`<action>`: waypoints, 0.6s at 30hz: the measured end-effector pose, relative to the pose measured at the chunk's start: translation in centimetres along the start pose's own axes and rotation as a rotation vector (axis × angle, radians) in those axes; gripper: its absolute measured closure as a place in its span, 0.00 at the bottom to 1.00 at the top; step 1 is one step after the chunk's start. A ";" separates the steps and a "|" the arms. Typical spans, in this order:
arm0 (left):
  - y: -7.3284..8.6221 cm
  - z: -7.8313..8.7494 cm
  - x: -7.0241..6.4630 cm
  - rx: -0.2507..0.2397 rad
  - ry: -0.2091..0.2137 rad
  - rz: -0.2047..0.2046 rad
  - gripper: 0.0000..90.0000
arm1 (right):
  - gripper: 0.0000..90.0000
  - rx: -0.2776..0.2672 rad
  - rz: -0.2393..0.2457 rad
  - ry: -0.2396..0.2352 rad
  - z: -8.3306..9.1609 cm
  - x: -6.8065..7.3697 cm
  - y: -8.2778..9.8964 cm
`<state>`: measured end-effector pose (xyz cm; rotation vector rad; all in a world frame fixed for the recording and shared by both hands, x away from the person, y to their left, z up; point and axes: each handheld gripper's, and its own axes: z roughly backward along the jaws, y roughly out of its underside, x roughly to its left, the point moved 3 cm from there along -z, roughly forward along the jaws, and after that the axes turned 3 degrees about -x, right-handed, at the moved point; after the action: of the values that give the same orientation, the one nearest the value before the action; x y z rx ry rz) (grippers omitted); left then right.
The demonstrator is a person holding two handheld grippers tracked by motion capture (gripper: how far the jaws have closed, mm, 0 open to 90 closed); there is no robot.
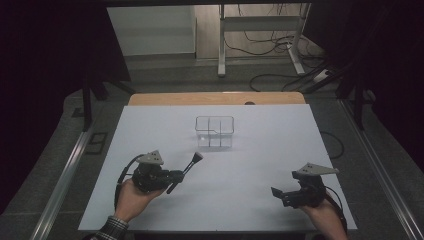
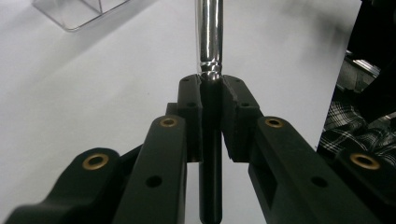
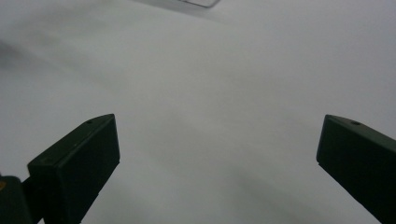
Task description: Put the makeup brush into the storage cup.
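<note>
While we look down from the high view, we see the left gripper [image 1: 176, 176] low over the near-left part of the white worktop [image 1: 260, 150], clamped on a makeup brush [image 1: 186, 171]. From that gripper the brush slants up and away toward the middle of the worktop, its dark tuft at the far end and its black handle end poking out on the near side. In the left gripper view the two pads press from either side on the black handle just below the shiny metal ferrule [image 2: 210, 37], and the handle runs on down between the jaws toward the camera. Whether the brush touches the worktop we cannot tell.

Beyond the brush, a clear plastic organizer [image 1: 215, 131] with inner dividers stands near the middle of the worktop, well apart from both grippers; its corner [image 2: 79, 11] shows at the top left of the left gripper view.

At the near-right of the worktop we find the right gripper [image 1: 284, 195], held in the person's right hand [image 1: 322, 217], pointing left. In the right gripper view its jaws stand wide apart with bare white worktop between them.

A checked sleeve [image 1: 112, 230] covers the left forearm at the bottom edge.
</note>
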<state>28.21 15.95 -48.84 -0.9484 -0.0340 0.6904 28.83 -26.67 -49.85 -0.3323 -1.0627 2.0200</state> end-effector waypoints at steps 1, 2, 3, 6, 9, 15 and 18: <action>0.0 -0.1 -0.1 -0.001 0.003 -0.002 0.88 | 0.00 -0.006 0.000 -0.010 -0.1 0.2 -0.1; -0.1 -0.2 -0.1 -0.001 0.006 -0.004 0.88 | 0.00 -0.013 -0.001 -0.023 -0.3 0.4 -0.3; -0.1 -0.3 -0.2 -0.002 0.009 -0.006 0.88 | 0.00 -0.015 0.000 -0.030 -0.4 0.6 -0.4; -0.2 -0.5 -0.3 -0.005 0.011 -0.009 0.88 | 0.00 -0.021 -0.001 -0.053 -0.9 1.2 -0.7; -0.2 -0.7 -0.4 -0.010 0.015 -0.010 0.88 | 0.00 -0.022 -0.003 -0.065 -1.1 1.5 -0.8; -0.4 -1.0 -0.7 -0.015 0.025 -0.010 0.88 | 0.00 -0.038 -0.035 -0.083 -1.7 2.1 -1.3; -0.5 -1.3 -0.9 -0.019 0.030 -0.013 0.88 | 0.00 -0.048 -0.037 -0.102 -2.1 2.7 -1.6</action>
<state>28.19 14.35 -48.98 -0.9762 -0.0202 0.6648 29.15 -22.88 -49.51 -0.2349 -1.1739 1.9990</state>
